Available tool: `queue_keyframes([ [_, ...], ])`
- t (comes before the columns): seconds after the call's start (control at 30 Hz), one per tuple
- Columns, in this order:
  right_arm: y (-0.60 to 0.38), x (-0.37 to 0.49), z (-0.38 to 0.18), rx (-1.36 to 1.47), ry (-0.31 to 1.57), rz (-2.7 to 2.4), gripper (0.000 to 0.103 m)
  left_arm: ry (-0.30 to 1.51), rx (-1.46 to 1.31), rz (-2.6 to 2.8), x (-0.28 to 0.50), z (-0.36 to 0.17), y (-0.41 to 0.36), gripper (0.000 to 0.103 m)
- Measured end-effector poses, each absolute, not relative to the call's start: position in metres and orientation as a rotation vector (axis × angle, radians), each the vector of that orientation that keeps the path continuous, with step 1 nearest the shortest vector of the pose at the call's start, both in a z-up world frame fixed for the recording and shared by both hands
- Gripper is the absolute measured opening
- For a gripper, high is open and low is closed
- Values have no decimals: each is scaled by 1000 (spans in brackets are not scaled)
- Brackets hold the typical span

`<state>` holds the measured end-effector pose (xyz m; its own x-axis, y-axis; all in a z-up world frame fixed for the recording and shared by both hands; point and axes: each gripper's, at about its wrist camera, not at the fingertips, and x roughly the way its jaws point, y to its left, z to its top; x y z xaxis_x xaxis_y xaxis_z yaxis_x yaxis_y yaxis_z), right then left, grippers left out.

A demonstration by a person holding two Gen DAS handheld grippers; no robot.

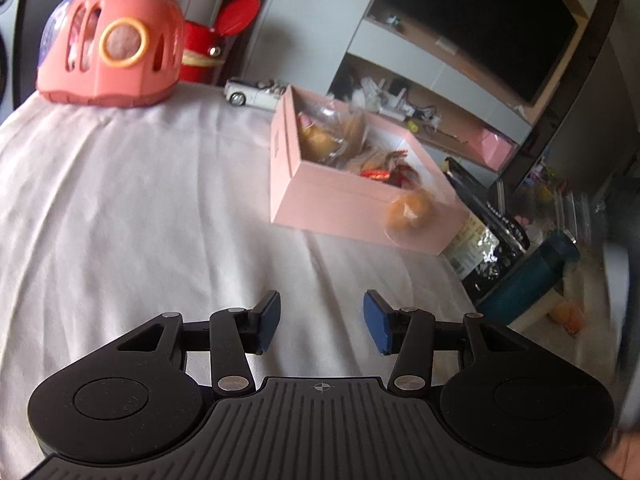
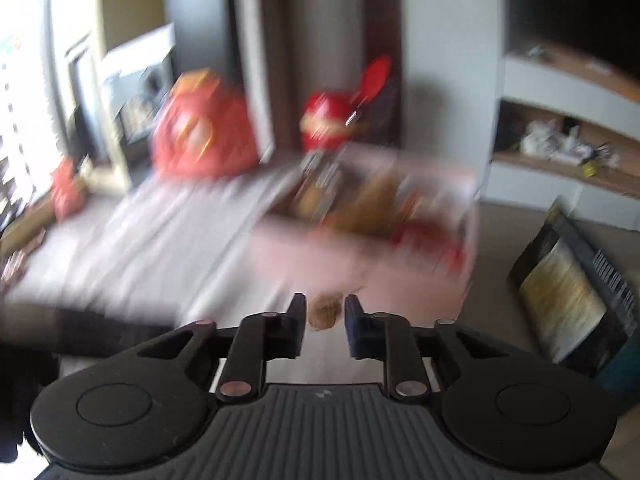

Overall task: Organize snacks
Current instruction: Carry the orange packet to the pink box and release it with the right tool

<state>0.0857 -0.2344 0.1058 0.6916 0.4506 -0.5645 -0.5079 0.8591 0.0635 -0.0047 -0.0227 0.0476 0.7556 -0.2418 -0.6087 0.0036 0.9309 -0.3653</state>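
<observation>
My right gripper (image 2: pixel 325 314) is pinched on a small wrapped snack (image 2: pixel 325 312) just short of the pink box (image 1: pixel 340 204), which already holds most snacks, while my left gripper (image 1: pixel 322 320) hangs wide and empty, the box ahead to its right.

No text can be read with certainty. The black foil pouch (image 1: pixel 490 232) beside the pink box (image 1: pixel 340 200) bears a pale label and white lettering, too small and blurred to make out. In the right wrist view the same pouch (image 2: pixel 576 292) shows large vertical lettering along its right edge, smeared beyond reading.
</observation>
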Motion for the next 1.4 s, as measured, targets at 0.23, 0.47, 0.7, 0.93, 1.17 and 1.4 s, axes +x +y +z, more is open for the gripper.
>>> queue_keyframes([
  [0.23, -230, 188, 139, 59, 596, 467, 62, 681, -269, -55, -2, 42, -18, 51],
  [0.47, -251, 148, 107, 42, 607, 475, 62, 706, -328, -46, -1, 36, -3, 51],
  [0.7, -231, 121, 59, 20, 724, 530, 62, 759, -264, -71, 0, 40, -28, 51],
  [0.93, -204, 136, 22, -84, 816, 533, 26, 784, -193, -51, -7, 39, -36, 51],
  [1.17, -230, 110, 94, -19, 683, 562, 22, 773, -239, -72, -2, 35, -32, 51],
  [1.4, -215, 174, 159, -57, 532, 400, 70, 728, -202, -50, 1, 31, -33, 51],
])
